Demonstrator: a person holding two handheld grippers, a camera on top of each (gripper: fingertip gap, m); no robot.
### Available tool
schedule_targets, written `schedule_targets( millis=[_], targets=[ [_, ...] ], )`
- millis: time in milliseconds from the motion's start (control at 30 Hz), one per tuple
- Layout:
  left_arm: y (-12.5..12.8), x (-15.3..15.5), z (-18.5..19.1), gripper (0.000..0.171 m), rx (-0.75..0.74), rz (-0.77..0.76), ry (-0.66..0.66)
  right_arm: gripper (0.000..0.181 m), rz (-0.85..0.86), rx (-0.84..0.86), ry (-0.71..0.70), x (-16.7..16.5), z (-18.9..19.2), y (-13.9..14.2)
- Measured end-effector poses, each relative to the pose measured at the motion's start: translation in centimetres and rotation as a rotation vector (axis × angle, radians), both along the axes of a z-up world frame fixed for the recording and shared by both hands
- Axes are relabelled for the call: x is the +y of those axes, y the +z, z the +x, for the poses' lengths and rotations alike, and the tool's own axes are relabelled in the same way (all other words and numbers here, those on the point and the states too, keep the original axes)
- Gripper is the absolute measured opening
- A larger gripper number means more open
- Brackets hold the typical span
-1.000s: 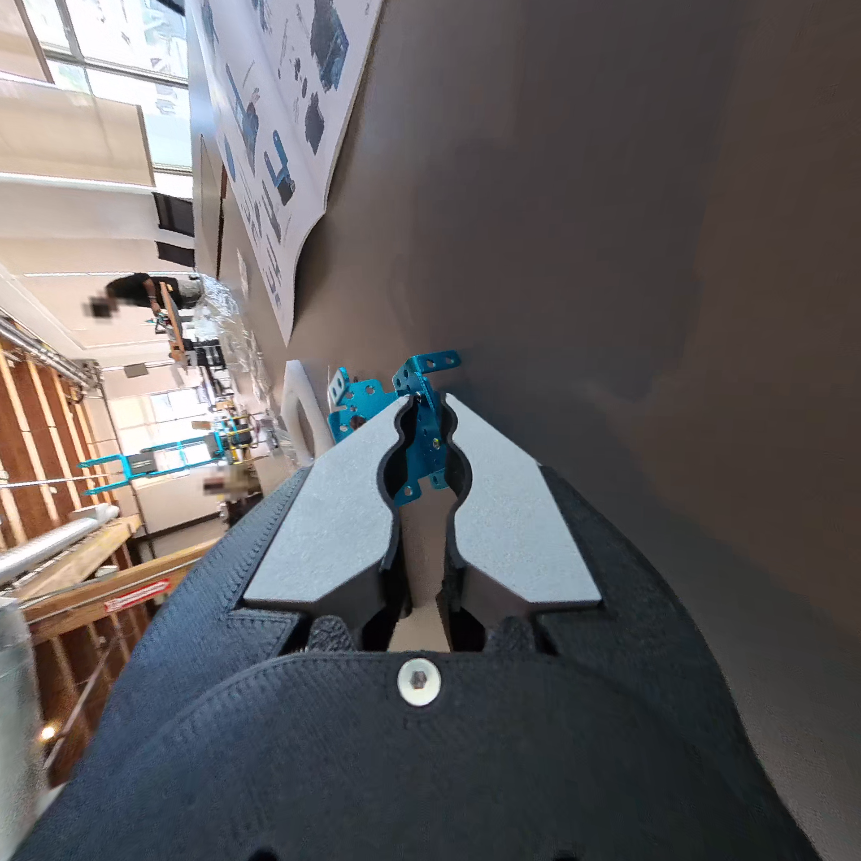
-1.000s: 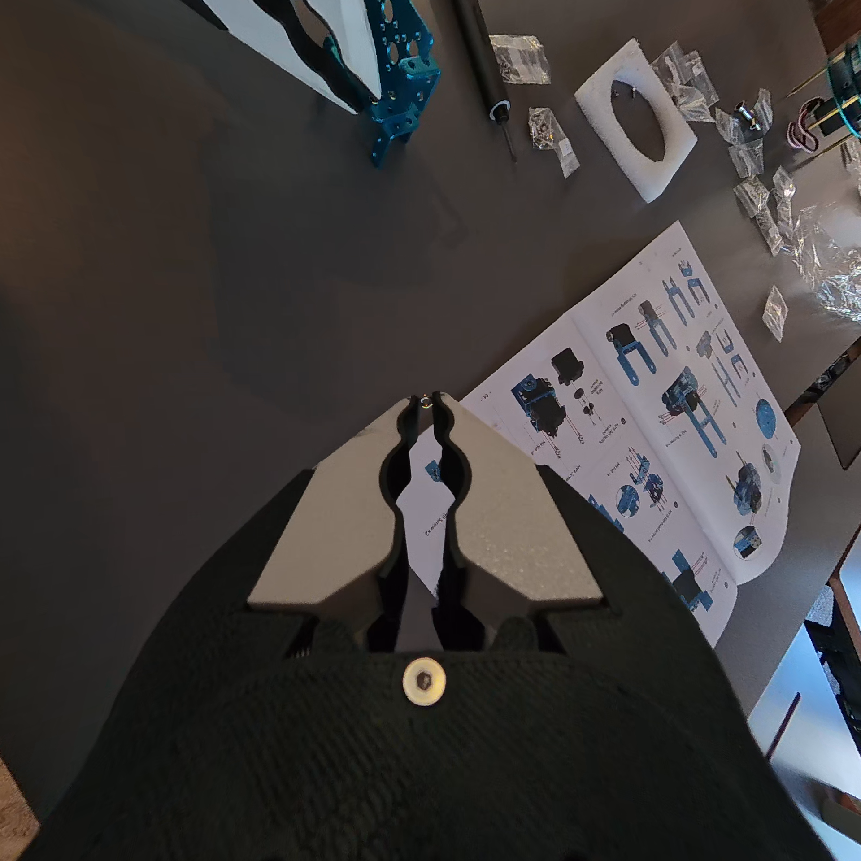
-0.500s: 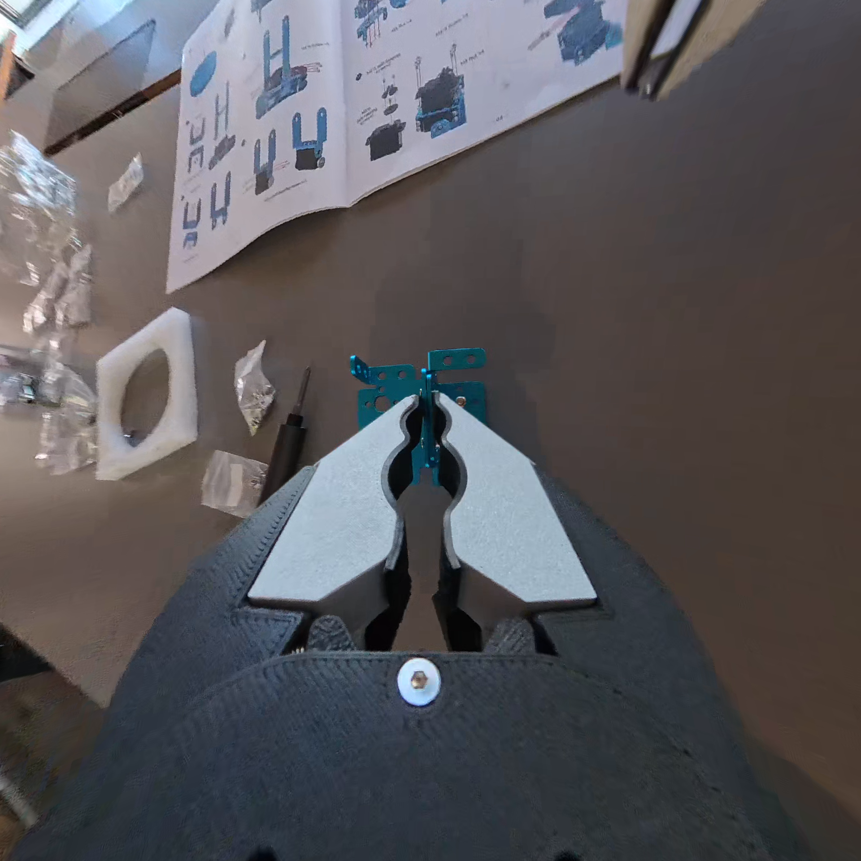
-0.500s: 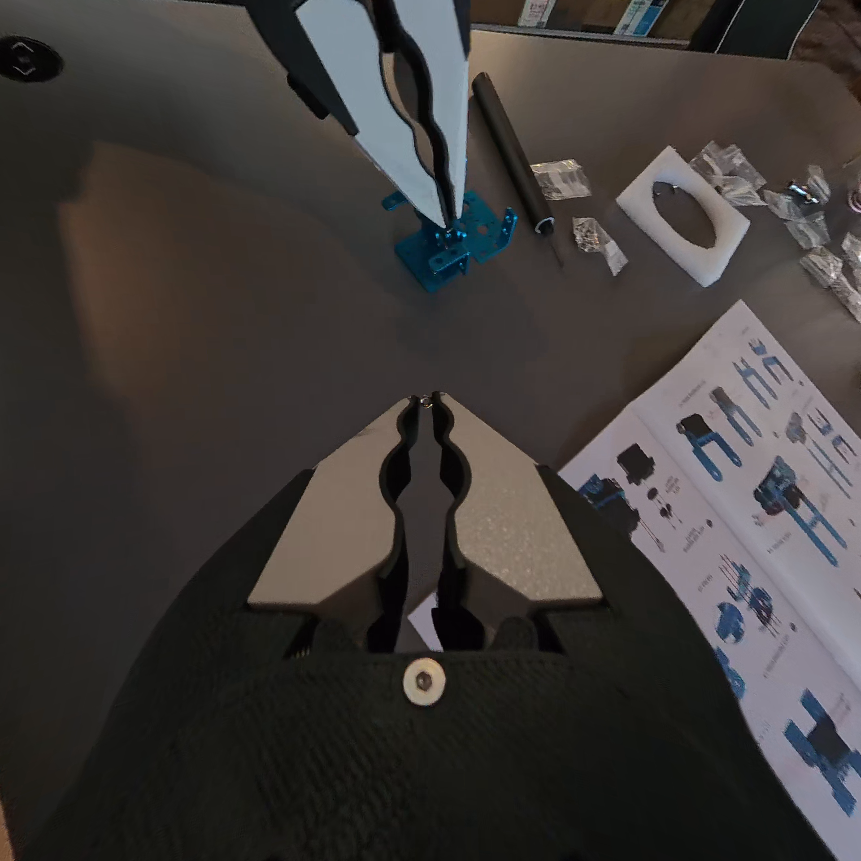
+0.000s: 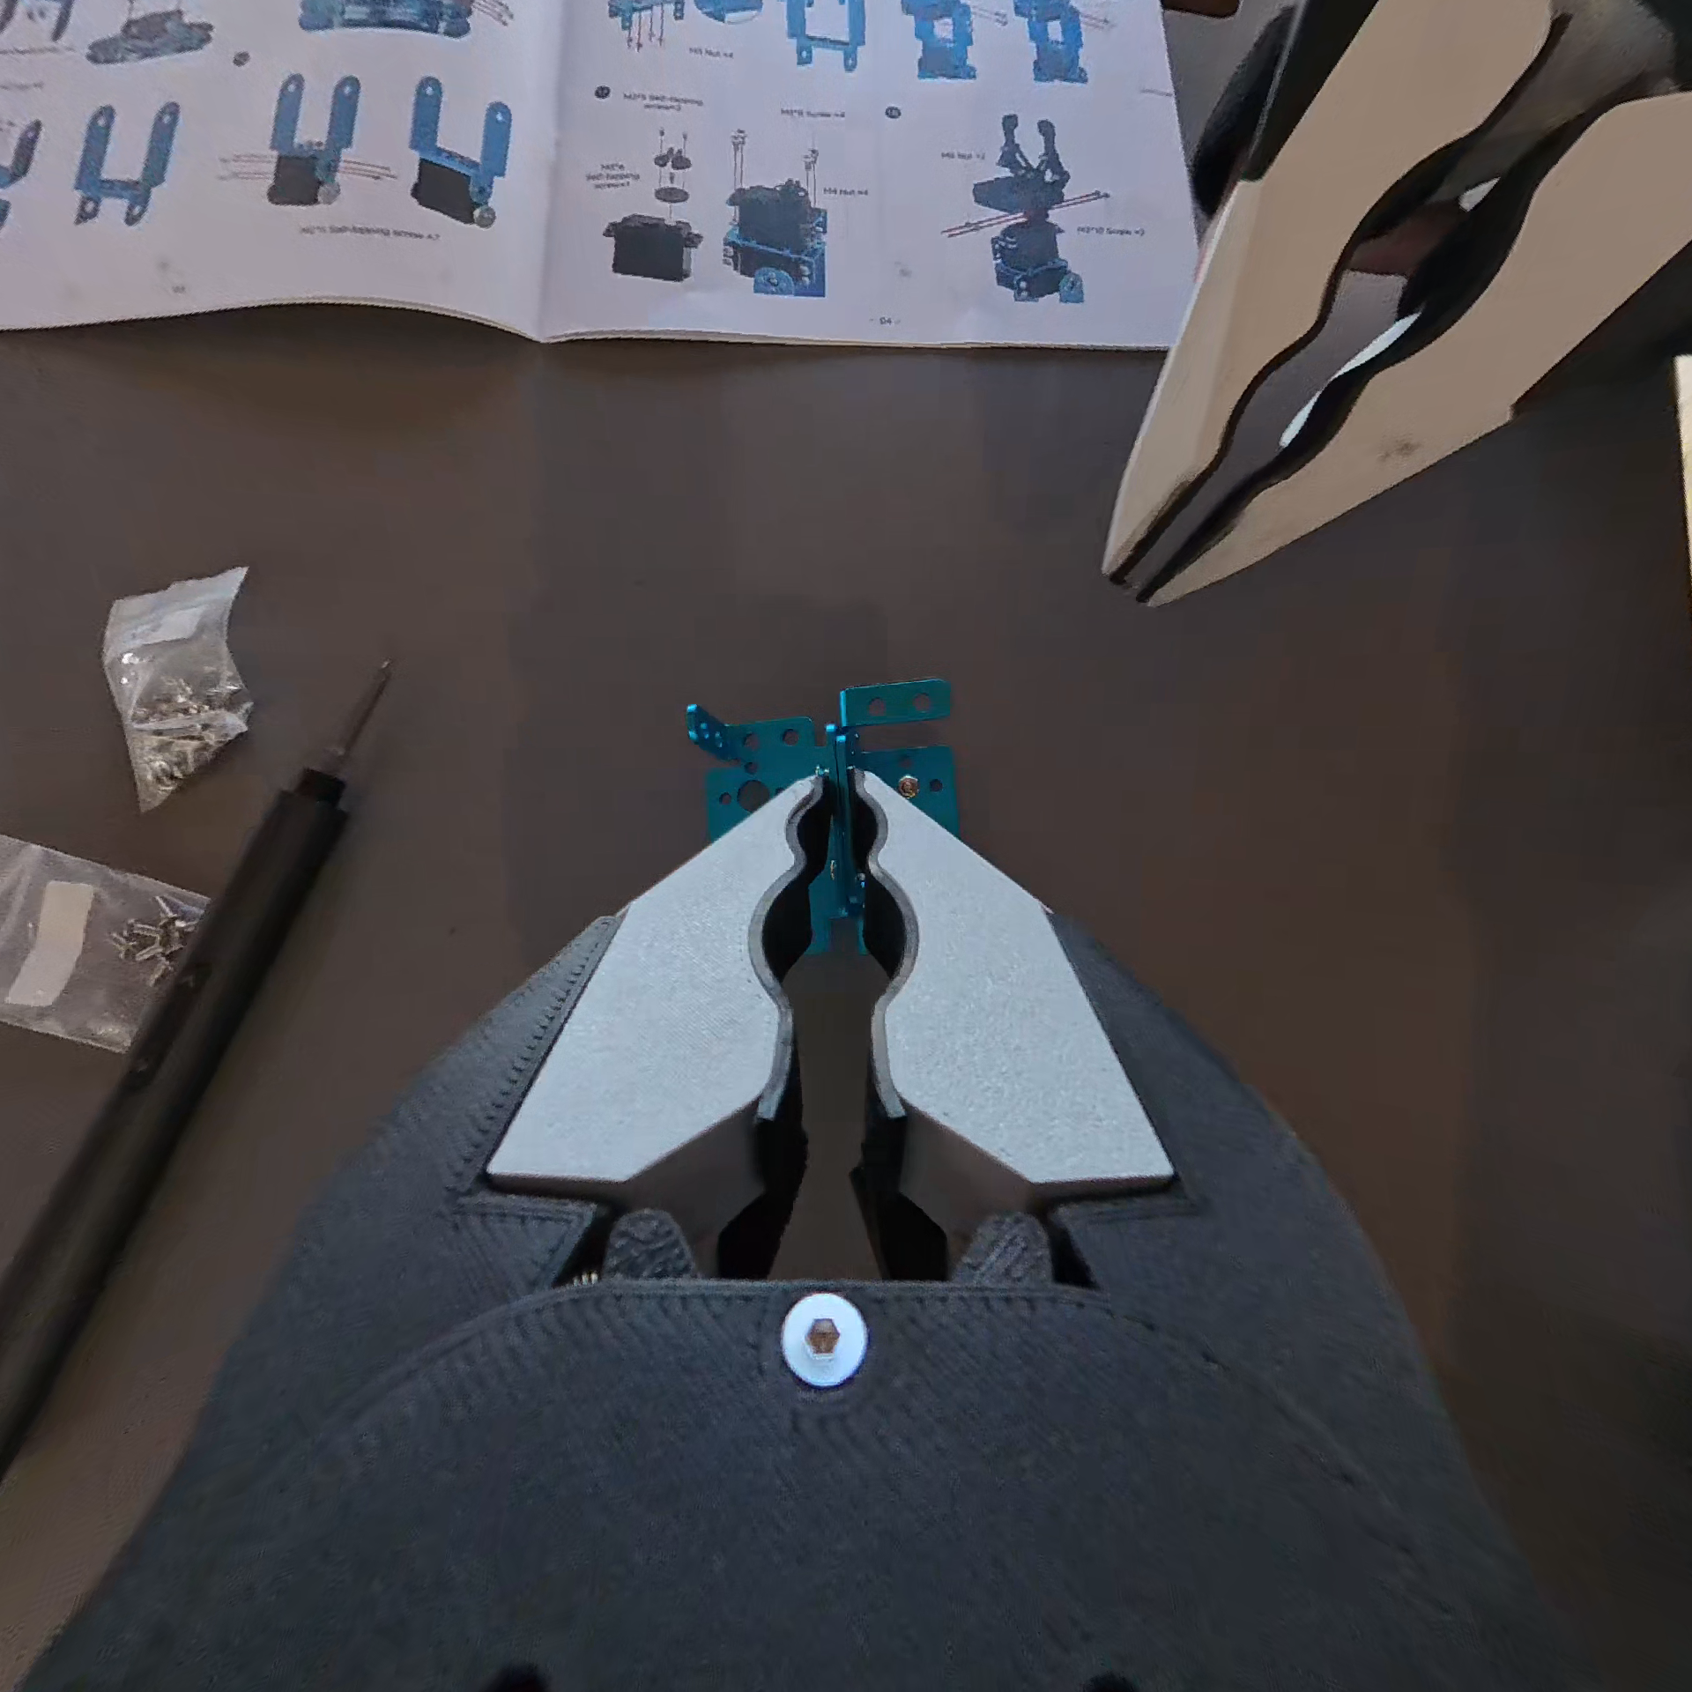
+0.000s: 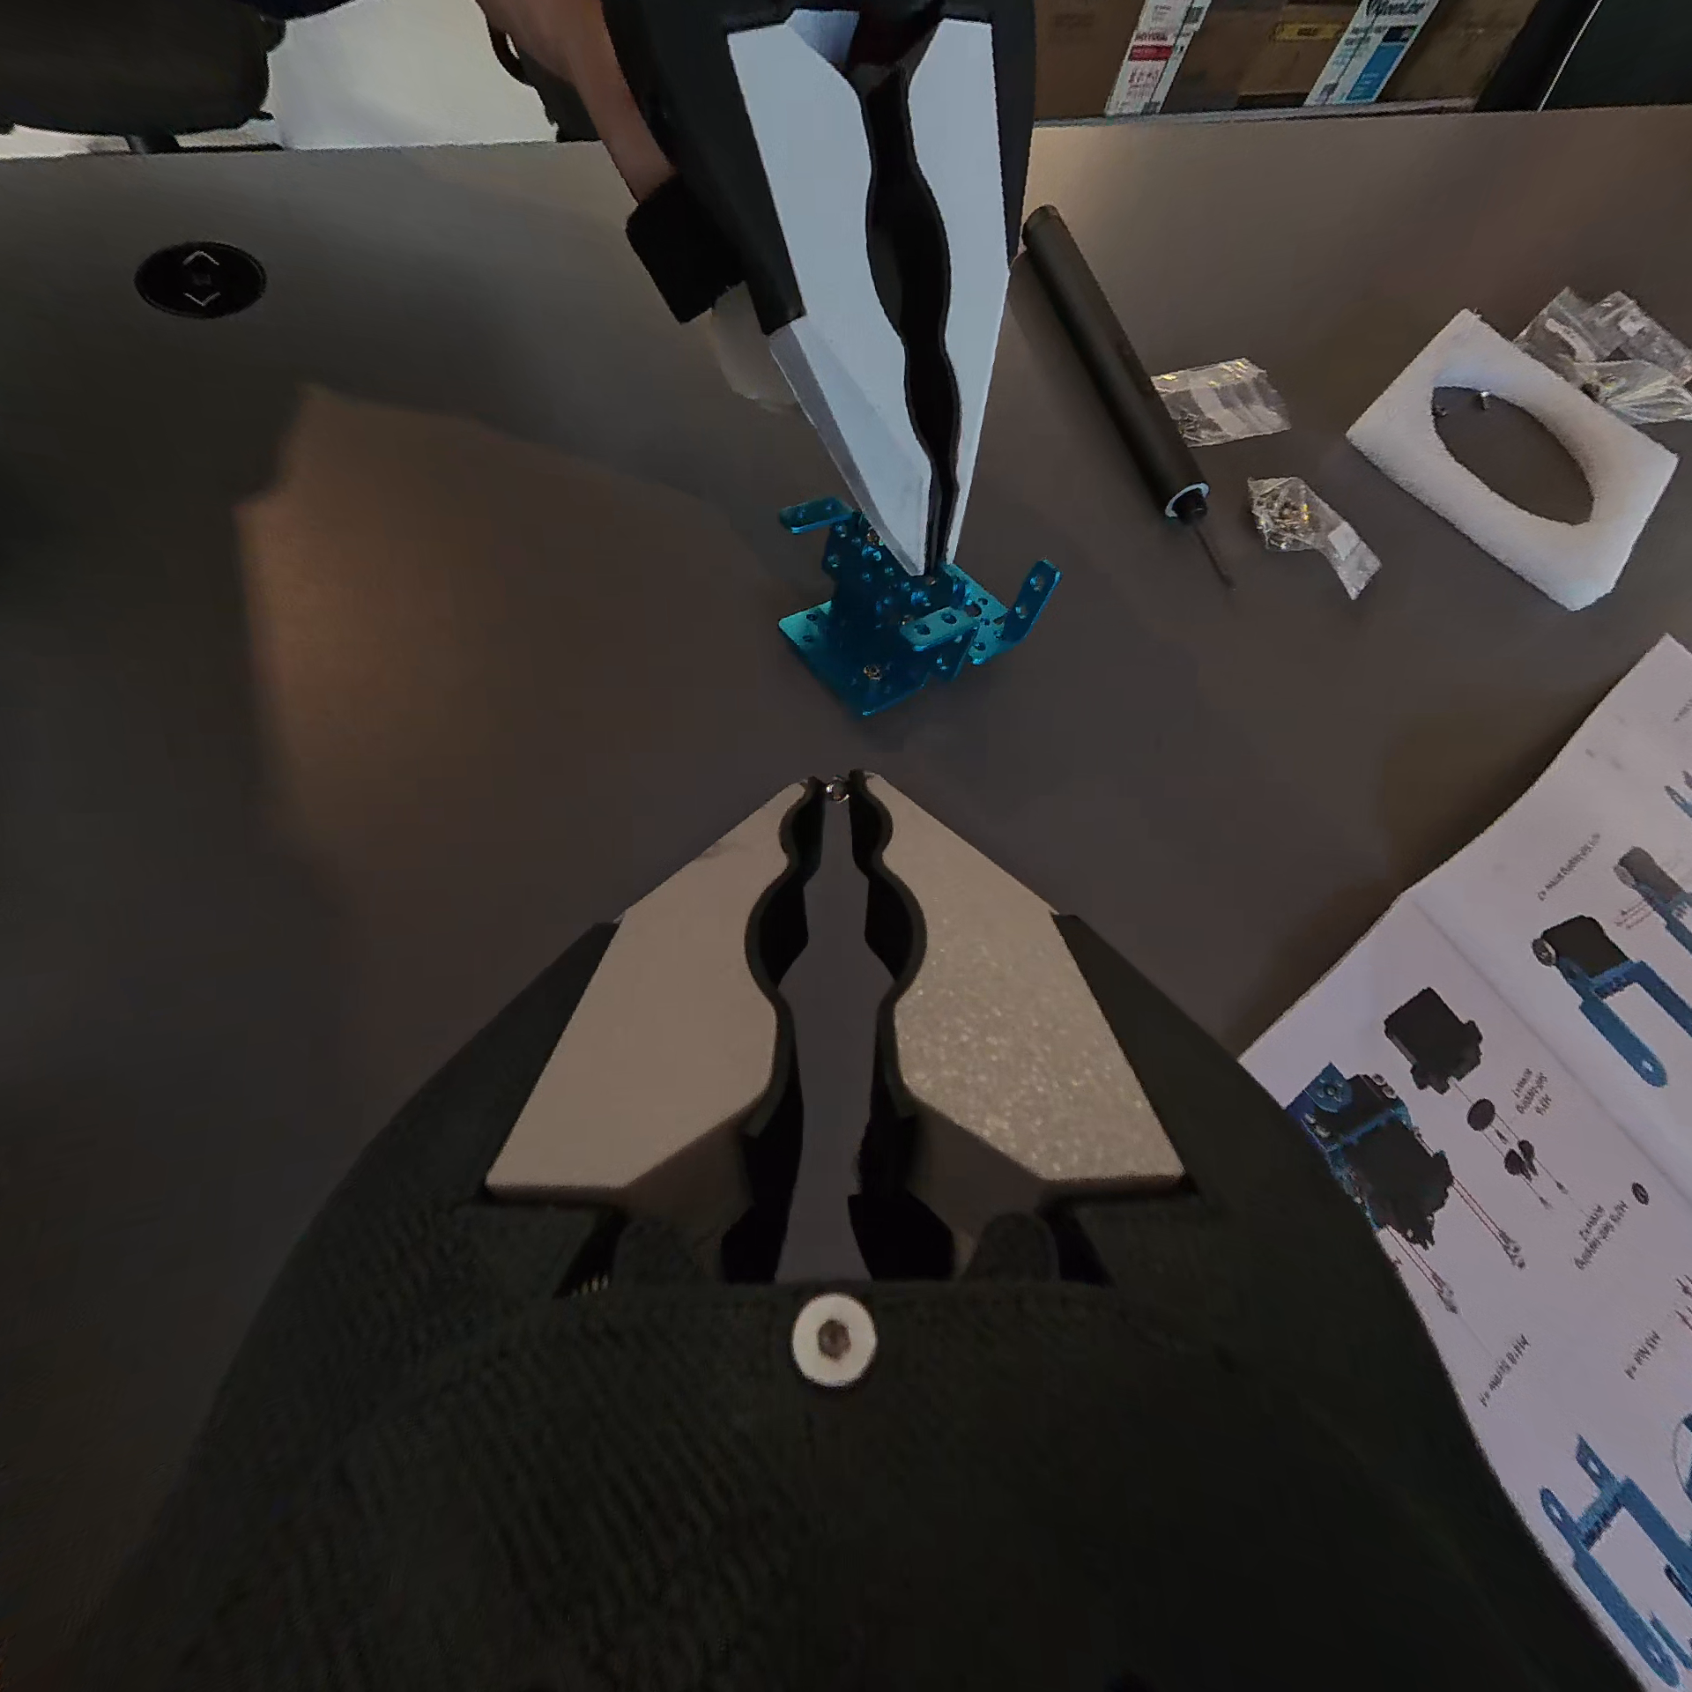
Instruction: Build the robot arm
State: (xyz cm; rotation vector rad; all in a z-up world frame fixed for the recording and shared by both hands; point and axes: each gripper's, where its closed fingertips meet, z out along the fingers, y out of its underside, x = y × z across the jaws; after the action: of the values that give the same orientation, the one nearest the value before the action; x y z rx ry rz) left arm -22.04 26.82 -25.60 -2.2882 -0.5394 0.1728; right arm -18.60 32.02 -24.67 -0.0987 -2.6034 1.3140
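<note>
My left gripper (image 5: 835, 786) is shut on an upright plate of a blue metal bracket assembly (image 5: 902, 710), which stands on the dark table (image 5: 1282, 916). In the right wrist view the left gripper (image 6: 929, 558) comes down from above onto the assembly (image 6: 879, 632). My right gripper (image 6: 835, 786) is shut on a small silvery fastener (image 6: 835, 793) pinched at its tips. It hovers a short way in front of the assembly, apart from it. It also shows in the left wrist view (image 5: 1131, 581) at the upper right.
A black screwdriver (image 6: 1112, 366) lies right of the assembly, also in the left wrist view (image 5: 183, 1007). Small bags of screws (image 6: 1222, 403) (image 5: 174, 687) and a white foam frame (image 6: 1428, 439) lie beyond it. An open instruction booklet (image 6: 1511, 1099) (image 5: 586, 165) lies flat. A round grommet (image 6: 200, 277) sits far left. Across from one pair of fingers to the other is roughly 7 centimeters.
My left gripper has swung round and brought the blue assembly down onto the table. My right gripper has moved off the booklet toward the assembly, still pinching the fastener.
</note>
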Motion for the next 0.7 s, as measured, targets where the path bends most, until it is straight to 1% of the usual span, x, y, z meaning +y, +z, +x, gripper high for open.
schedule_targets(
  millis=[267, 367, 500, 700],
  targets=[
    [0.0, 0.3, 0.5, 0.003, 0.014, -0.072, -0.022, 0.005, -0.004, -0.004, 0.01, -0.1, -0.1, -0.5],
    [0.0, 0.3, 0.4, 0.003, 0.108, -0.126, -0.031, 0.005, -0.008, -0.006, 0.012, -0.1, 0.0, -0.6],
    [0.2, 0.5, 0.6, 0.003, 0.275, -0.209, -0.046, 0.005, -0.013, -0.003, 0.016, 0.1, 0.0, -0.7],
    [0.5, 1.0, 1.5, 0.003, 0.451, -0.287, -0.055, 0.005, -0.012, 0.002, 0.033, -0.1, 0.3, -0.8]
  ],
)
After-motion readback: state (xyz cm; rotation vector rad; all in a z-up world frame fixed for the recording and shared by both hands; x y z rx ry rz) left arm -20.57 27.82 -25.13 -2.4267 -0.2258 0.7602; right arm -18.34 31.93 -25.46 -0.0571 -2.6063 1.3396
